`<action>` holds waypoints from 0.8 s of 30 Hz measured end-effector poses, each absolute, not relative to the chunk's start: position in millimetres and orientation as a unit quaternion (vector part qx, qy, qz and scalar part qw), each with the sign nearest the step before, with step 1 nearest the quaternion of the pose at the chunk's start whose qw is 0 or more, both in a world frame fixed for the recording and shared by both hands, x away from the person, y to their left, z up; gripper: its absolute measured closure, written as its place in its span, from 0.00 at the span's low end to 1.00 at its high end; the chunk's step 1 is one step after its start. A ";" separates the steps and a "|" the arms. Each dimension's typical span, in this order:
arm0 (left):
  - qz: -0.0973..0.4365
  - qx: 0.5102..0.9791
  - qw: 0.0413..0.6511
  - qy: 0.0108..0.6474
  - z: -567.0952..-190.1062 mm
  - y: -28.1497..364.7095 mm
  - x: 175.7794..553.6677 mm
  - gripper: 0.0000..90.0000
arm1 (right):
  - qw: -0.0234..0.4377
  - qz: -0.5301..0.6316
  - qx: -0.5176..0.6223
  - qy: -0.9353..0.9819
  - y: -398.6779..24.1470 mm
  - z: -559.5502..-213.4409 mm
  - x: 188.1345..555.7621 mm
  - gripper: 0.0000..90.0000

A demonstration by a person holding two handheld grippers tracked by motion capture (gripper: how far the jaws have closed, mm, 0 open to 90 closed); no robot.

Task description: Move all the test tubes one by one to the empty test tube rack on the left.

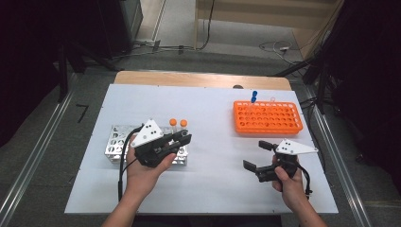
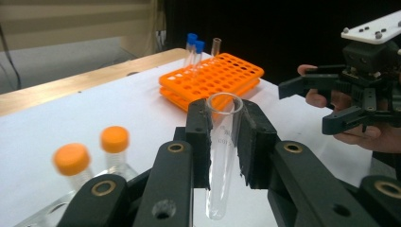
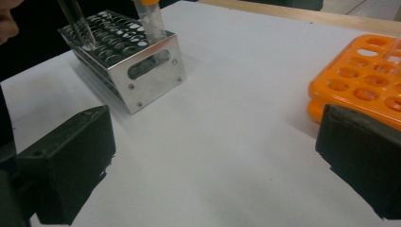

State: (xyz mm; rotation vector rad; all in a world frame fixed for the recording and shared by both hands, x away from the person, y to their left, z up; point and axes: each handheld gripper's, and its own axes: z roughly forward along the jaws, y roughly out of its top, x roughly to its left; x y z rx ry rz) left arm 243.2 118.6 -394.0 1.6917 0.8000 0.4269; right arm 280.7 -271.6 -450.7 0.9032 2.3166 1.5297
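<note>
Pinched low between the left gripper [image 2: 223, 142] jaws at lower centre, the glass tube [image 2: 222, 156] tilts and could slip; right gripper [image 1: 257, 156] jaws are spread, empty.

Seen from above: left hand [image 1: 150, 166] raised over the table's left half, its black two-jaw left gripper [image 1: 185, 137] pointing right, jaws clamped tight. On the right, right hand [image 1: 287, 178] low, black two-jaw right gripper [image 1: 257, 155] aimed left, jaws spread wide, nothing between.

Left tongs [image 2: 226, 142] clamp clear open tube [image 2: 222, 156]; orange rack [image 2: 213, 78] beyond.
</note>
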 end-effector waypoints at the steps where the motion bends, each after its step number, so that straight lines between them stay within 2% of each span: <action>1: 0.185 0.720 0.574 0.343 -393.0 121.5 243.6 0.85 | 0.113 0.521 0.309 0.787 -273.9 -451.0 281.8 0.00; 14: 0.220 0.697 0.569 0.377 -380.8 157.8 258.6 0.85 | 0.121 0.522 0.333 0.776 -295.7 -455.1 292.2 0.00; 24: 0.233 0.684 0.554 0.414 -391.4 168.3 285.4 0.85 | 0.123 0.523 0.339 0.772 -301.5 -454.8 293.8 0.00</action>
